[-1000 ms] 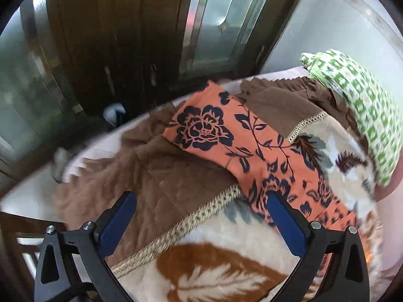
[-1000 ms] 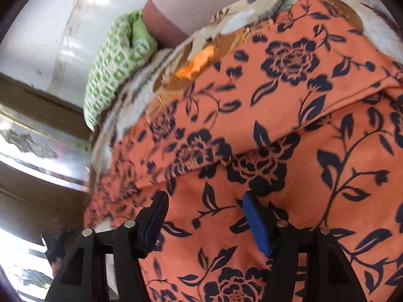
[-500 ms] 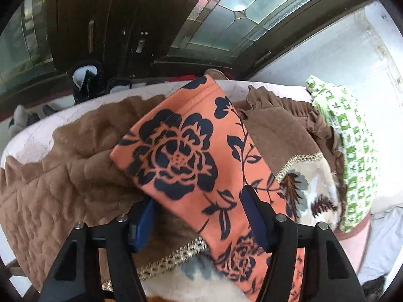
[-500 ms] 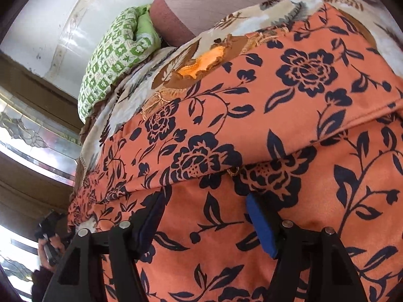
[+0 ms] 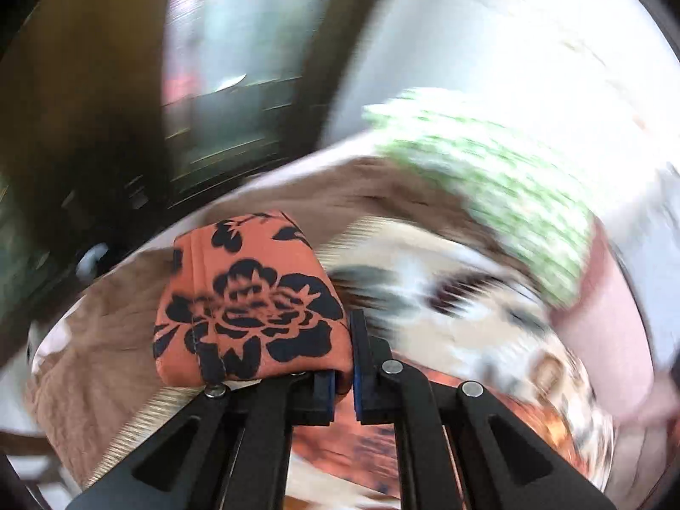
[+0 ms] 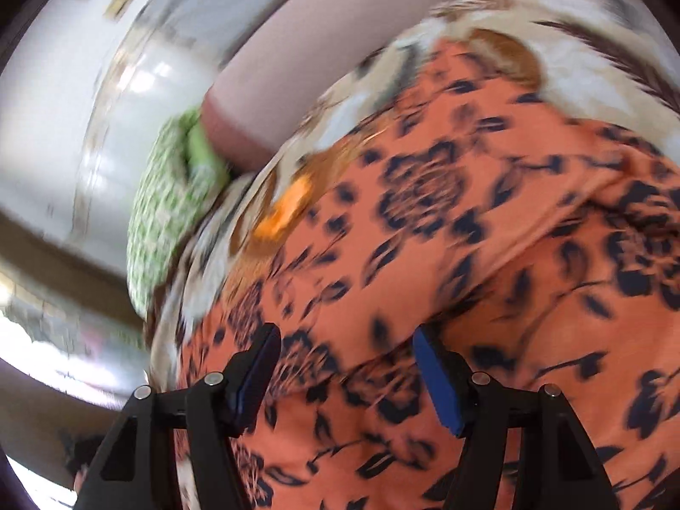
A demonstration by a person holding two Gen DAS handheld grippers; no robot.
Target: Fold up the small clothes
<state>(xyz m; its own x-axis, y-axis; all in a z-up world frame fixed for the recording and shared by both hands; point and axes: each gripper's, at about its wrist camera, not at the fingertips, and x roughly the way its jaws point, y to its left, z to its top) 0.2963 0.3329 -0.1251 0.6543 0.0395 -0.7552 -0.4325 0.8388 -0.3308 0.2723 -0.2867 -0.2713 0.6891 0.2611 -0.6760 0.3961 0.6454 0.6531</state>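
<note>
Cream-and-brown leaf-print blanket (image 5: 467,297) covers the bed, with a green patterned pillow (image 5: 501,178) at its far edge. Spread over it lies the orange floral garment (image 6: 488,255). The right gripper (image 6: 346,365) hovers over the cloth with its fingers spread wide, holding nothing. The left gripper (image 5: 342,357), half a second ago open around the garment's end, now pinches that end, which stands bunched above the jaws.

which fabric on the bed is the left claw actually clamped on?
The orange cloth with black flowers, pinched in the left claw. The brown quilt, leaf-print blanket and green-patterned fabric lie ungripped.
</note>
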